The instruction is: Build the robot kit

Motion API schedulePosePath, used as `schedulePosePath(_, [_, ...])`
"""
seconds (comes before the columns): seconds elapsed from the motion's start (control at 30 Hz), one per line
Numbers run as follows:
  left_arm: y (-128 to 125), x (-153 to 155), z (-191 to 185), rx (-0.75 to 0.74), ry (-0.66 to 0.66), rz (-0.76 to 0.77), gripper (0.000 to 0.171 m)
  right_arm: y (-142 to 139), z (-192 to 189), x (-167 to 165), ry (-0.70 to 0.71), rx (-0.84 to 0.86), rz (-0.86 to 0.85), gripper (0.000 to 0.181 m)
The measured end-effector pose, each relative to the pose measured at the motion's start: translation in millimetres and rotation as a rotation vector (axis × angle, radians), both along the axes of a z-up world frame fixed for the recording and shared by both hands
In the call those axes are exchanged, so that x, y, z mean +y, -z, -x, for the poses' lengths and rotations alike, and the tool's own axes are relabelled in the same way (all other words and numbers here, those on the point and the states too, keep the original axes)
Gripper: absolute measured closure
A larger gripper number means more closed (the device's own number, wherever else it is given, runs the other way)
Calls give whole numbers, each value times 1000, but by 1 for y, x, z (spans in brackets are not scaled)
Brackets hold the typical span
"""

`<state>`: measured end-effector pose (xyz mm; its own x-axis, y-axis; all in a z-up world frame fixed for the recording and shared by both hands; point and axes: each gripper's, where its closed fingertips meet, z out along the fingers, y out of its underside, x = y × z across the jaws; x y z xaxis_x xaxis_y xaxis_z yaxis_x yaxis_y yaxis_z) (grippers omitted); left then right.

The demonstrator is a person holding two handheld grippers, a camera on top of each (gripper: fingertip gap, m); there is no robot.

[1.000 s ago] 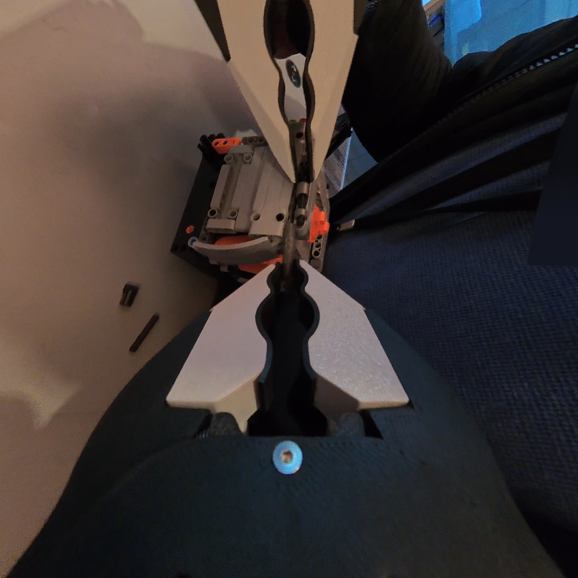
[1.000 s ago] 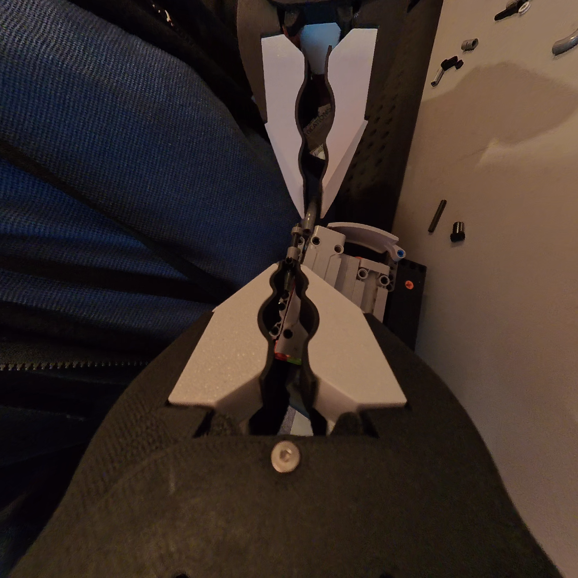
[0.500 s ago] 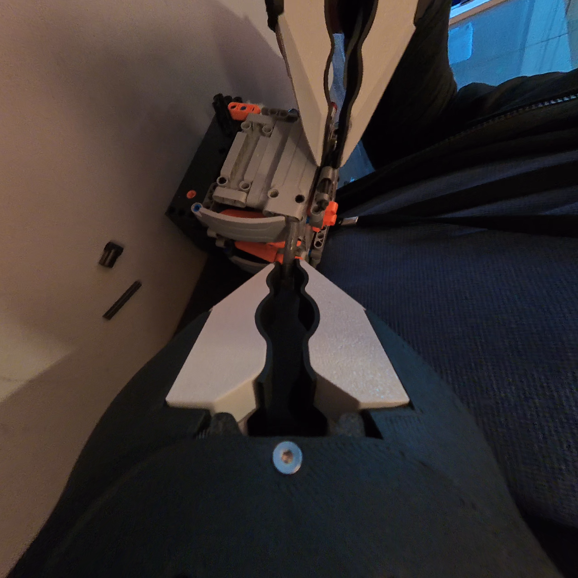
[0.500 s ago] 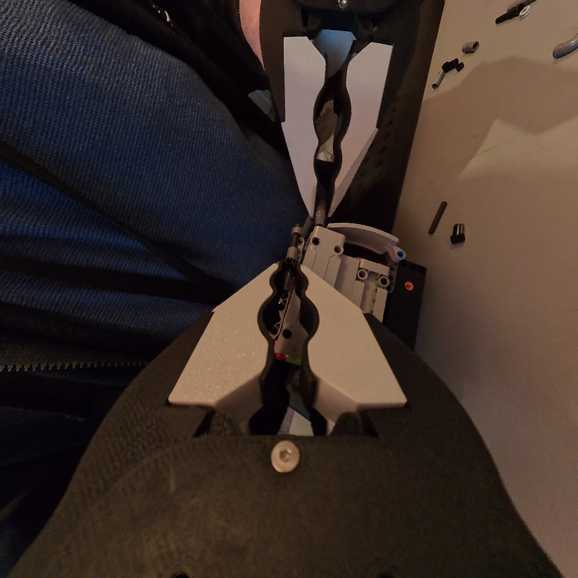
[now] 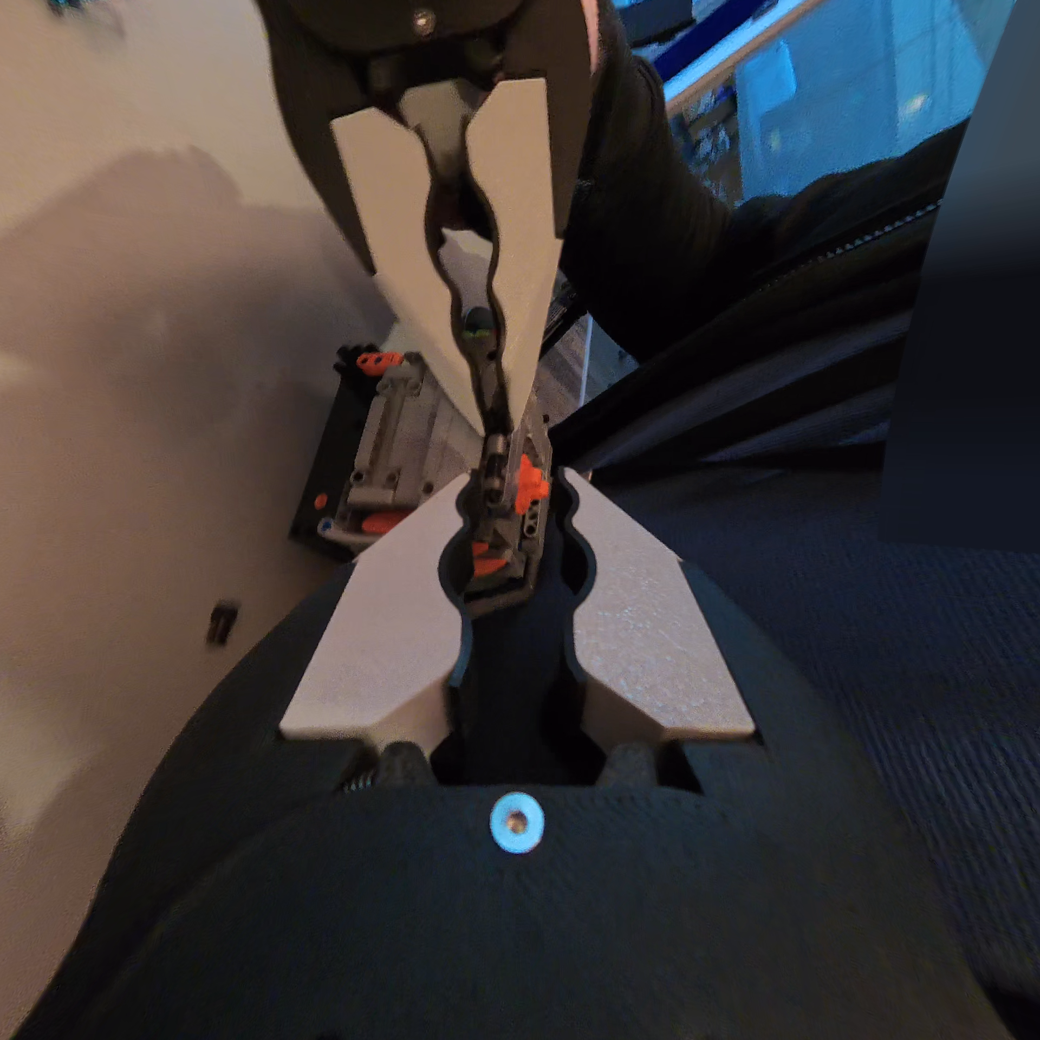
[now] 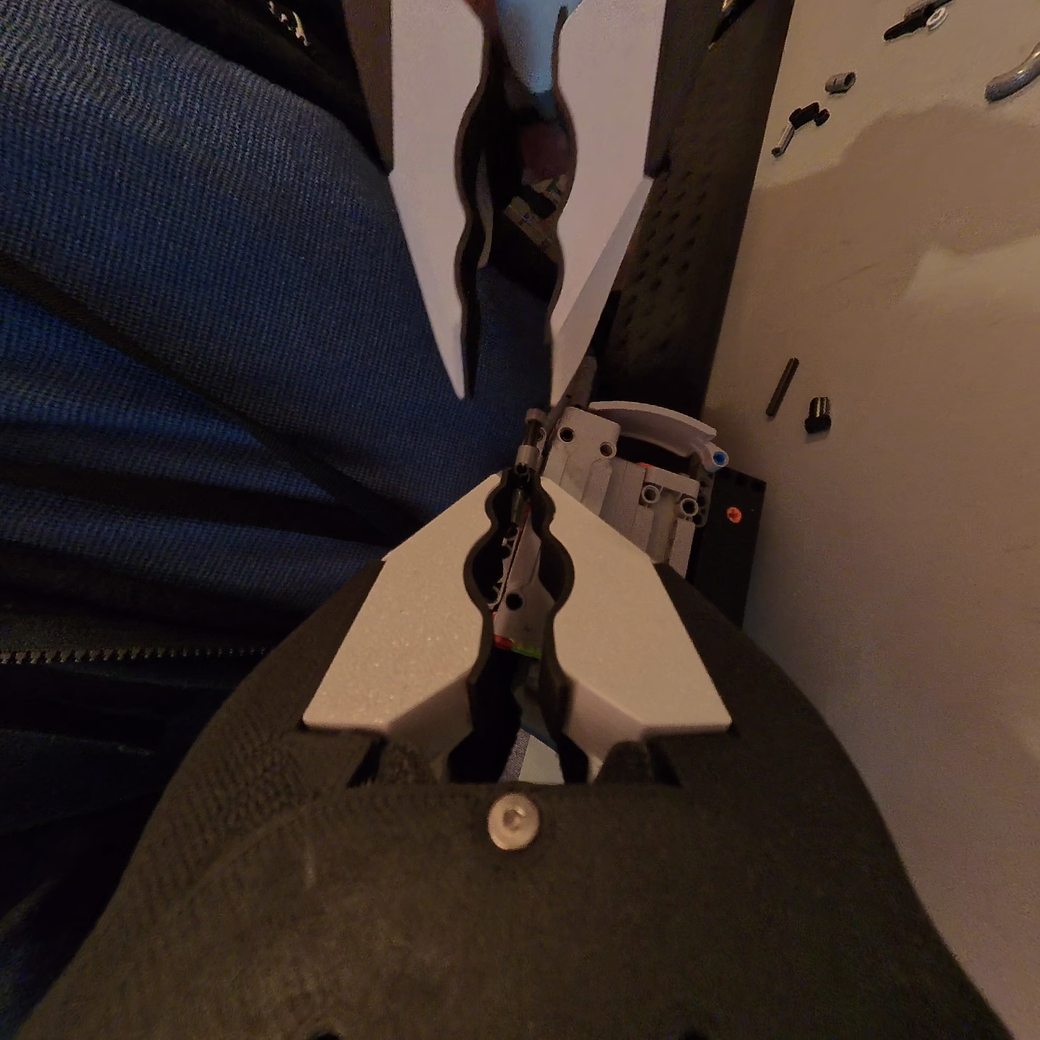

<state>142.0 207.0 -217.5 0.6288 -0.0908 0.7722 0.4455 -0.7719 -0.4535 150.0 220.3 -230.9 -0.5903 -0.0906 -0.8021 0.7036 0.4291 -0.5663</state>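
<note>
A grey, black and orange brick model [image 5: 388, 450] is held off the beige table's edge, above a person's lap. My left gripper [image 5: 515, 478] is open, with the model's orange-tipped side between its fingers, apparently untouched. My right gripper [image 5: 498, 430] faces it from the far side and is shut on the model's thin grey edge beam. In the right wrist view the right gripper [image 6: 520, 484] clamps that beam, and the model's grey panels [image 6: 619, 467] lie to the right. The left gripper [image 6: 506, 388] stands open just beyond, and a grey rod [image 6: 582, 374] sticks out of the model by its right finger.
Loose small parts lie on the beige table: a black pin [image 6: 817, 415], a black axle [image 6: 782, 387] and a grey curved piece [image 6: 1013, 84]; the pin [image 5: 222, 622] also shows in the left wrist view. A black perforated board [image 6: 675, 281] stands at the table edge. A person's blue clothing [image 6: 169, 281] fills the other side. My left and right fingertips are right by each other.
My left gripper has opened and let go of the grey rod it was pinching, and now stands around the model's side. The right gripper keeps its grip on the model.
</note>
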Motion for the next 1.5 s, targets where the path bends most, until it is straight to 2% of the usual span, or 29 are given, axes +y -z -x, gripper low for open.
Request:
schedulePosePath(0.1, [0,15,-10,8,81,-20,157,0,0,0,-3,0,-1,178])
schedulePosePath(0.17, [5,19,-12,2,101,-18,171,0,-1,0,-2,1,-2,178])
schedulePosePath(0.33, [6,18,-11,-23,116,-10,171,0,0,0,1,6,-3,178])
schedulePosePath(0.43, [4,18,-2,-44,82,-26,171,0,0,0,1,5,1,178])
schedulePosePath(0.5, [4,18,2,-54,65,-21,164,0,0,0,3,5,1,178])
schedulePosePath(0.63, [15,16,-10,-65,113,23,167,0,-1,0,4,5,-2,177])
schedulePosePath(0.93, [15,14,-14,-86,165,24,166,-1,-4,-1,-4,17,1,178])
schedulePosePath(1.2, [15,16,-18,-40,198,4,166,-2,-8,1,-16,50,-15,178])
schedulePosePath(1.43, [15,19,-15,-61,223,-7,166,0,-4,4,39,69,-50,177])
schedulePosePath(1.5, [18,20,-11,-78,213,-2,166,3,-2,5,68,84,-83,169])
